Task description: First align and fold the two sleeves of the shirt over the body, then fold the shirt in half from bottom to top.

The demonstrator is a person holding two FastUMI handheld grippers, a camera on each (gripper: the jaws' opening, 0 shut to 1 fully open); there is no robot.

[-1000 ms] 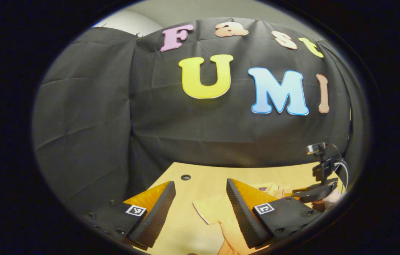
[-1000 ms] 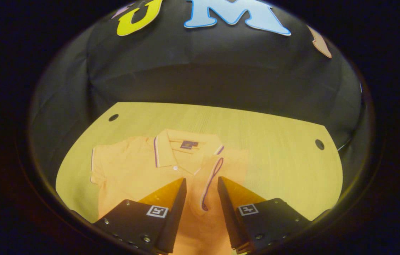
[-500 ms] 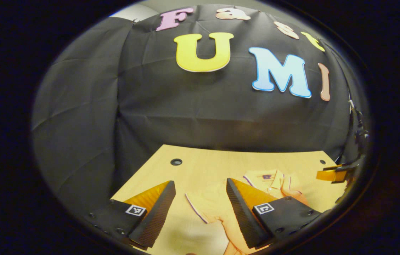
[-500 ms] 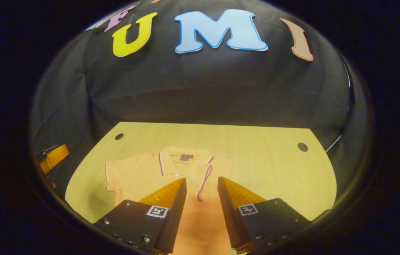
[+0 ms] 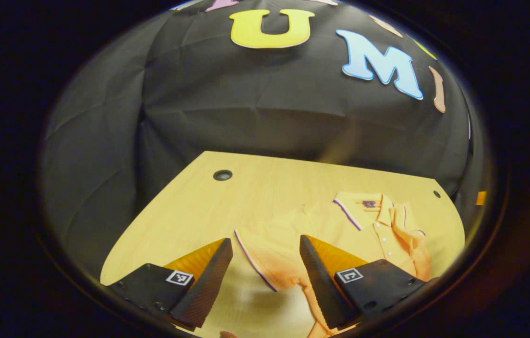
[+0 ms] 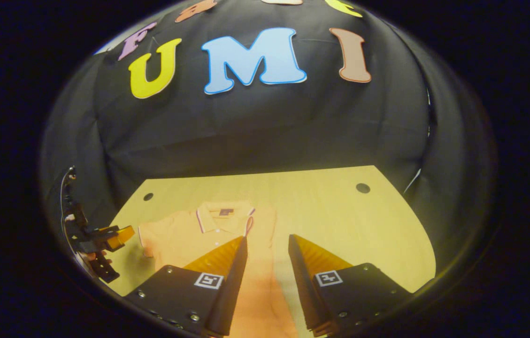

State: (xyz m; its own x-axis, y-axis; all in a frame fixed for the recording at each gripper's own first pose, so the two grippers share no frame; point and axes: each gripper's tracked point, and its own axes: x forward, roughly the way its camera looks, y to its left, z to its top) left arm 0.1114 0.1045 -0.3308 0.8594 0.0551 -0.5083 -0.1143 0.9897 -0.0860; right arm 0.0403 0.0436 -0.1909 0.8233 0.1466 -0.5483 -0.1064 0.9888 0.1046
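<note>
Your left gripper (image 5: 265,274) and right gripper (image 6: 267,277) both hang released above the table (image 6: 330,211). The shirt (image 6: 185,232) lies at eleven o'clock of the right; its collar label (image 6: 226,212) is too small to read.

Warm, dim light falls from above onto the pale wooden tabletop (image 5: 265,197), which glows while the surroundings stay dark. Fisheye distortion bows the table's edges. The orange polo shirt (image 6: 185,234) looks slightly soft; its near fabric falls into reddish shadow.
</note>
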